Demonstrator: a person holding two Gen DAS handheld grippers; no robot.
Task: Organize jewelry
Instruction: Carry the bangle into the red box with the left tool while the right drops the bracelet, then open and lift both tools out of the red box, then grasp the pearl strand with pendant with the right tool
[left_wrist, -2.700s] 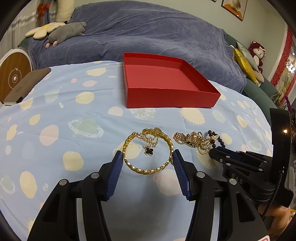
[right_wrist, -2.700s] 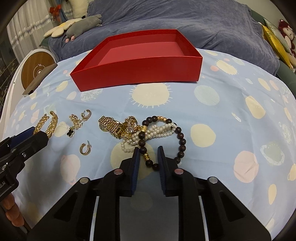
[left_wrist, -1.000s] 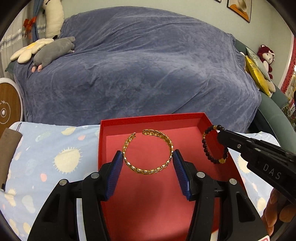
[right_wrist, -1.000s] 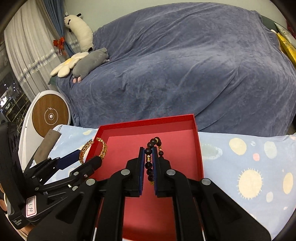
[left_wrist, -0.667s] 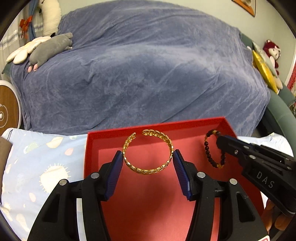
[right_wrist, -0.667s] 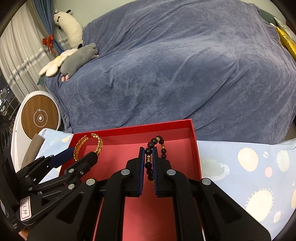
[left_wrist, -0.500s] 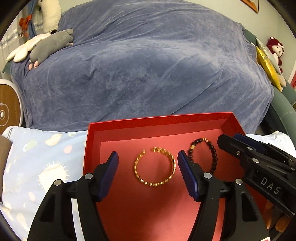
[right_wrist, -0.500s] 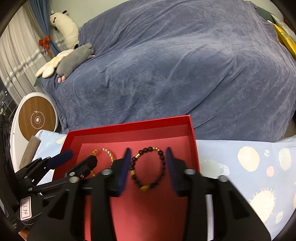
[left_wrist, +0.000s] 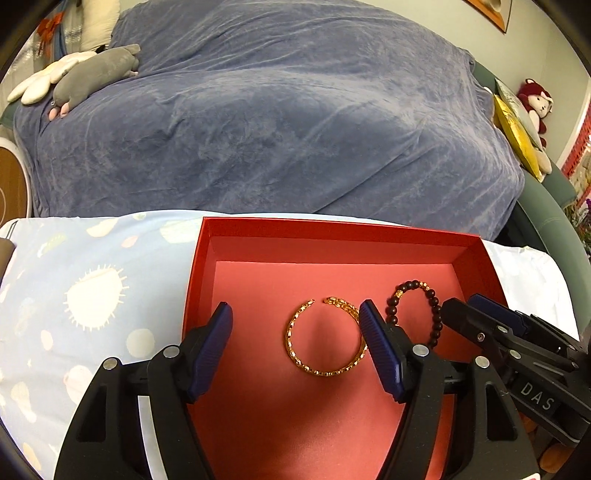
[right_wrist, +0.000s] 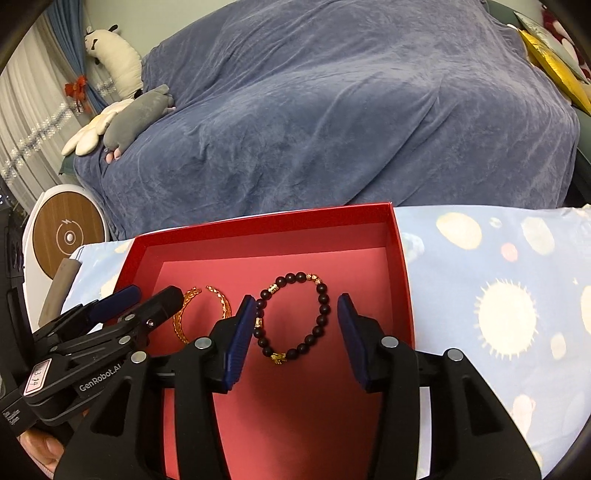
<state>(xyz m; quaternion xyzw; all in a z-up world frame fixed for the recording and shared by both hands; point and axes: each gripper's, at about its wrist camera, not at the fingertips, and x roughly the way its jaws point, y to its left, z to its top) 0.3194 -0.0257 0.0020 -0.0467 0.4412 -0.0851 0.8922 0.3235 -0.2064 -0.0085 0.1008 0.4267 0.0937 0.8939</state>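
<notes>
A sofa under a blue-grey throw (left_wrist: 295, 122) fills the background behind a table spread with a pale blue cloth (left_wrist: 88, 280) printed with suns. On the cloth sits a shallow red box (left_wrist: 332, 236), and both handheld tools hover over it. The left gripper (left_wrist: 295, 343) has just been opening, its blue pads now standing wide apart with nothing pressed between them; the gold bangle (left_wrist: 321, 339) lies flat on the box floor below, nearer the right-hand pad. The right gripper (right_wrist: 295, 332) has likewise just parted its jaws and grips nothing; the dark bead bracelet (right_wrist: 295, 317) rests on the box floor between its pads, just beside the bangle and apparently apart from it. Both pieces appear delivered, so the drop-off step looks finished. The task is likely only partly done, if other jewelry lies outside these views. The next move probably calls for lifting both tools straight up and clear of the box walls without snagging either ring, then turning back toward whatever remains on the cloth.
</notes>
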